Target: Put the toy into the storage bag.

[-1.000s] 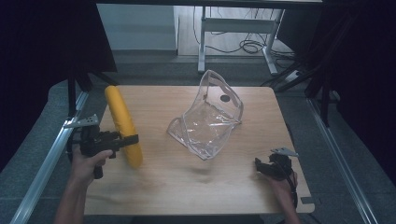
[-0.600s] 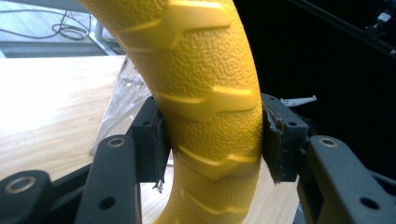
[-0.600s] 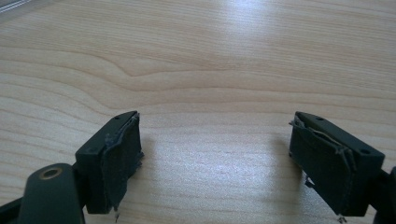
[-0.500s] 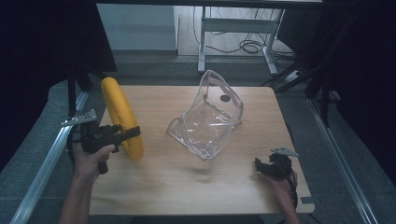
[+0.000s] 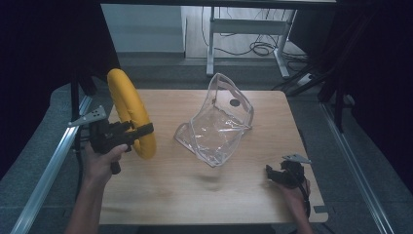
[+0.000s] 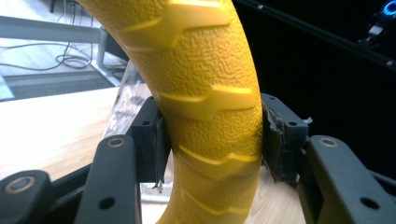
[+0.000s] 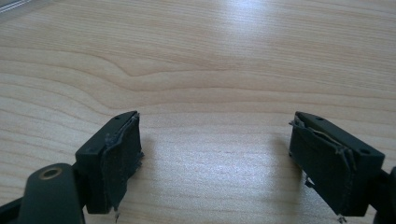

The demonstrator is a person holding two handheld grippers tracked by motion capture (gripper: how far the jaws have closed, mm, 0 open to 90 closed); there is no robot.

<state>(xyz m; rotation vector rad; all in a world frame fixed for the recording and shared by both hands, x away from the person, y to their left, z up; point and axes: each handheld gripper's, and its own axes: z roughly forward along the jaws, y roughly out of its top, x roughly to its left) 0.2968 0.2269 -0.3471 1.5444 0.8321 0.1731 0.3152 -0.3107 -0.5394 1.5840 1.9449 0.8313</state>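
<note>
A pale wooden table (image 5: 204,195) stands in a dim room, with dark curtains at both sides and a grey floor with loose cables beyond it. Two things are in play: one yellow ring and one clear plastic bag.

The yellow ring (image 5: 130,111), thick and textured with raised ridges, is held upright above the table's left side, off the wood. The left gripper (image 5: 138,133) has its jaws closed on the ring's lower part, one pad pressed to each side of it, as the left gripper view shows close up. Holding it low probably leaves the ring's upper part free to lead the way into something.

The clear plastic bag (image 5: 217,124) stands near the middle of the table with its mouth gaping upward, likely propped open to receive the ring. It is well apart from the ring.

The right gripper (image 5: 272,173) rests near the table's right front corner, jaws wide open and empty, bare wood between them.
</note>
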